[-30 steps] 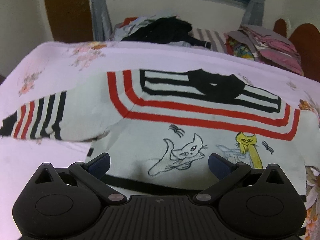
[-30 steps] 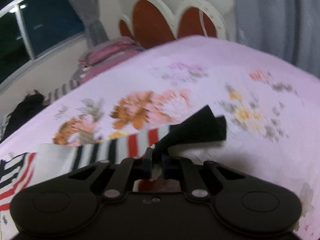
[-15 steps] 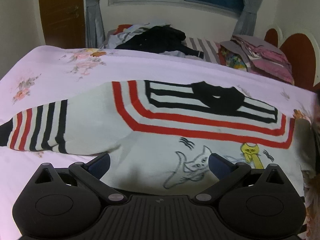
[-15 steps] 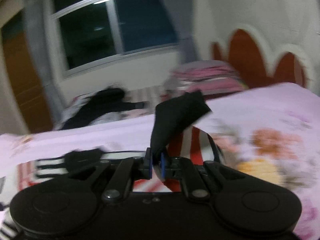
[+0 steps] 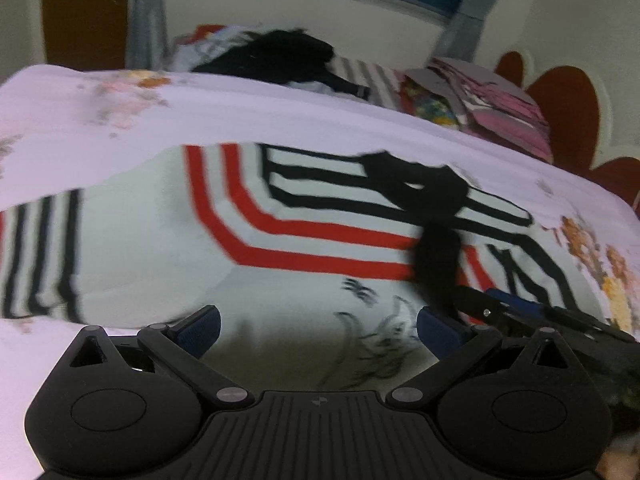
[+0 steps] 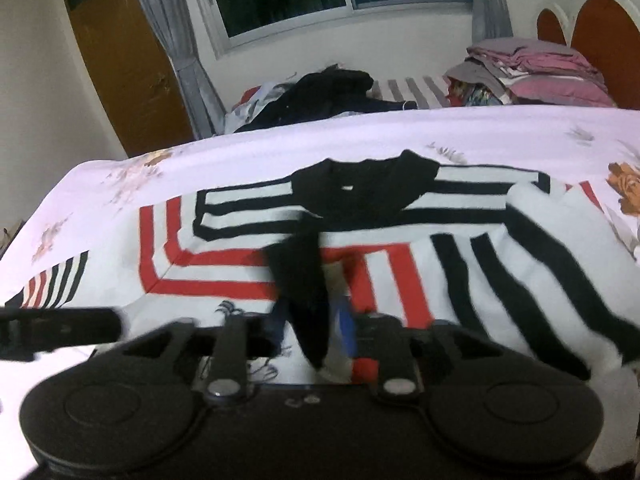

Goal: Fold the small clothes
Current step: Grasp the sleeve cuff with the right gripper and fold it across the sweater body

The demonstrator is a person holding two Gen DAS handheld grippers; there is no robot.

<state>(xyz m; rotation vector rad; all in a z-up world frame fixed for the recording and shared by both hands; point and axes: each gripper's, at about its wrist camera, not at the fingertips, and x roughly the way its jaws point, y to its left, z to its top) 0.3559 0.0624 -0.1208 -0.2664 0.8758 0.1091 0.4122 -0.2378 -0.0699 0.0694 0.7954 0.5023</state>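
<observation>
A small white sweater (image 5: 168,248) with red and black stripes, a black collar and cat drawings lies flat on the bed; it also shows in the right wrist view (image 6: 240,240). My left gripper (image 5: 318,324) is open and empty, low over the sweater's hem. My right gripper (image 6: 312,328) holds the black cuff (image 6: 300,280) of the right sleeve (image 6: 520,264), which is folded across the sweater's chest. Its fingers have begun to part around the cuff. The right gripper also shows in the left wrist view (image 5: 504,304). The left sleeve (image 5: 40,256) lies spread out to the left.
The bed has a pink floral sheet (image 6: 120,168). A heap of dark clothes (image 6: 320,92) and folded pink and grey bedding (image 6: 540,76) lie at the far side. A red headboard (image 6: 600,28) is at right, a wooden door (image 6: 120,60) at left.
My right gripper swung left with the sleeve cuff, carrying the right sleeve over the sweater's front, and its fingers have started to part. My left gripper stayed open over the hem.
</observation>
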